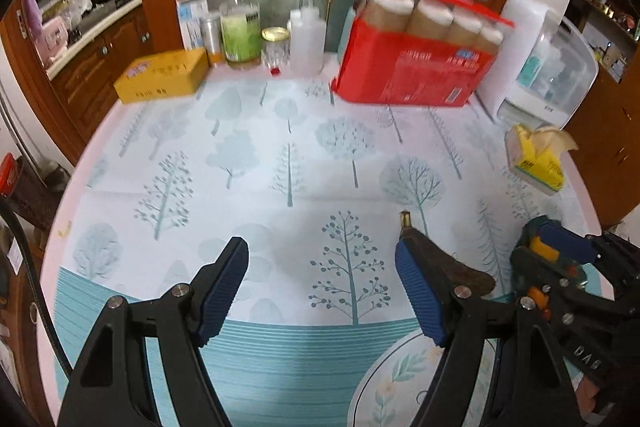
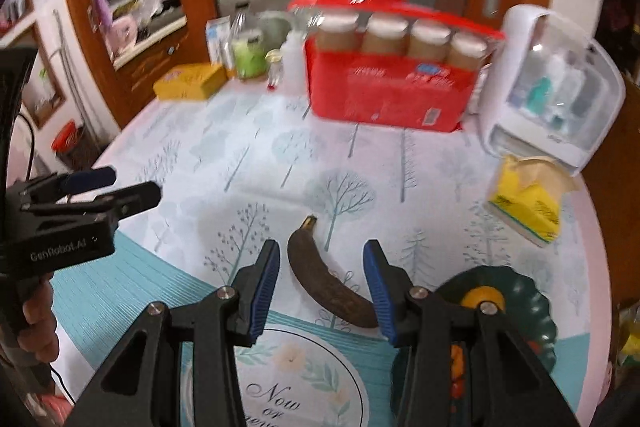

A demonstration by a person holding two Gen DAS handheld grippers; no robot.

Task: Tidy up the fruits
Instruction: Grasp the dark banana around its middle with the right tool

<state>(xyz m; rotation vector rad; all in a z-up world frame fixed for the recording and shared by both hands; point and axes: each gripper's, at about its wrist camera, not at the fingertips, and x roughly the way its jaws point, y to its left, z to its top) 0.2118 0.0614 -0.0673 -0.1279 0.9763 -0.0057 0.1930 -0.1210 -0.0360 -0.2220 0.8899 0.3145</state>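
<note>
The banana, dark brown and overripe, lies on the counter, not yet collected. The right gripper hovers over it with its jaws apart, straddling the fruit; the pads do not press on it. The left gripper is open and empty above bare tablecloth, with the banana's stem end showing just past its right finger. The dark green plate stands just beside the banana, at the right gripper's far side, and already holds orange fruit, with small orange and red pieces partly hidden behind the gripper. Judgement: the task is partly done. Some fruit is on the plate; the banana remains to be gripped and transferred there. No other loose fruit is visible on the counter in either view.
</note>
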